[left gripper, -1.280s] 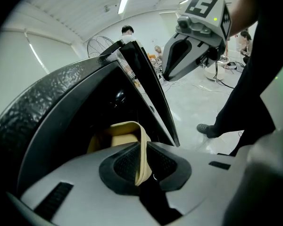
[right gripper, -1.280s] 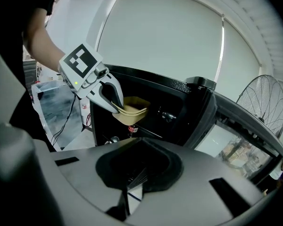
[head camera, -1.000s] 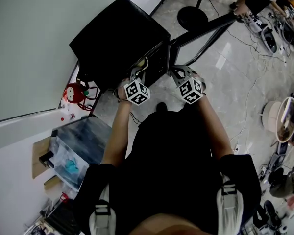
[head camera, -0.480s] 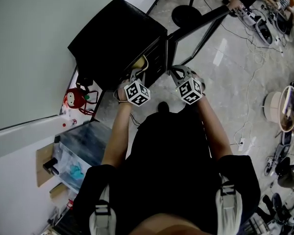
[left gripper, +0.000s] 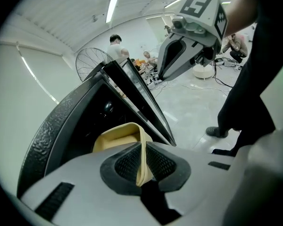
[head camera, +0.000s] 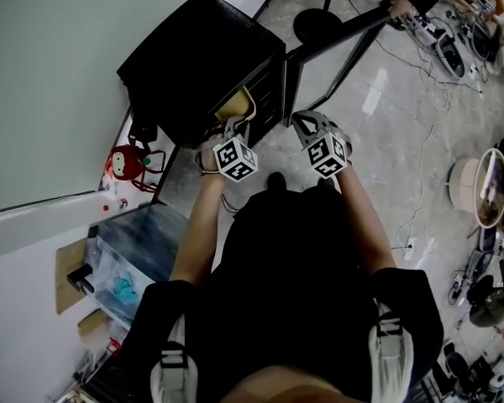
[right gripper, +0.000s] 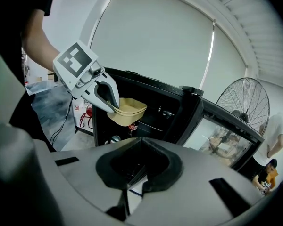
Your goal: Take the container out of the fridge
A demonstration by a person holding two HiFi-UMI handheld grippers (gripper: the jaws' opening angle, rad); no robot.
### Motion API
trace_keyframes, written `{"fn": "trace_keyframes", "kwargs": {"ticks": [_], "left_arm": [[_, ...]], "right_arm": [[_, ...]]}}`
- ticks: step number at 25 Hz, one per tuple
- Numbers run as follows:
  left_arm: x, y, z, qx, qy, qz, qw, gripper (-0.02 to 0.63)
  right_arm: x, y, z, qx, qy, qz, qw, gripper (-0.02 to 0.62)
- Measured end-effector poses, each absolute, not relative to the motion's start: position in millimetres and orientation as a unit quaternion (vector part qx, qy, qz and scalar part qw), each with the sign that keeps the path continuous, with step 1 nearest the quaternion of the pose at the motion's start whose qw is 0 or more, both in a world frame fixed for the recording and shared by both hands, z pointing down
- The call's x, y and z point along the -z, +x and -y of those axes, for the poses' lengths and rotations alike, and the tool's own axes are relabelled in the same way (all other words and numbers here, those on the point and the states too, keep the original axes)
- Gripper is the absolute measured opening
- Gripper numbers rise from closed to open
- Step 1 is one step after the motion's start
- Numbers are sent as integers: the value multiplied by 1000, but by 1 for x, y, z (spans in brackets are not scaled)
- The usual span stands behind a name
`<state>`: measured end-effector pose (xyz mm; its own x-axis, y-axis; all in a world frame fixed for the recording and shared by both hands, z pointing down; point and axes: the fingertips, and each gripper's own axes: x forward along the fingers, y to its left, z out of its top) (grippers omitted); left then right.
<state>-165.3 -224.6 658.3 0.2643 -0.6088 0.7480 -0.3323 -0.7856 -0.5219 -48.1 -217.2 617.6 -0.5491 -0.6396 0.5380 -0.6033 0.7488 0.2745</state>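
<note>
Seen from above, a person stands before a black mini fridge (head camera: 197, 57) with its glass door (head camera: 336, 44) swung open to the right. The left gripper (head camera: 235, 127) has its jaws clamped on the rim of a beige container (head camera: 233, 105), which sits at the fridge mouth, partly inside. The right gripper (head camera: 305, 122) hangs just beside the door edge, jaws together on nothing. Around them are a red toy (head camera: 130, 162), a clear plastic bin (head camera: 139, 254), floor cables and a standing fan (right gripper: 243, 102). The fridge's dark interior hides most of its contents, and the container's far end is cut off by the fridge top.
</note>
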Motion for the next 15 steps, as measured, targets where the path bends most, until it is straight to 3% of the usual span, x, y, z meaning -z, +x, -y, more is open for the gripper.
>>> {"fn": "trace_keyframes", "kwargs": {"ticks": [15], "left_arm": [[-635, -117, 180, 539, -756, -356, 106, 43]], "right_arm": [[-604, -2, 184, 49, 293, 905, 304, -2]]}}
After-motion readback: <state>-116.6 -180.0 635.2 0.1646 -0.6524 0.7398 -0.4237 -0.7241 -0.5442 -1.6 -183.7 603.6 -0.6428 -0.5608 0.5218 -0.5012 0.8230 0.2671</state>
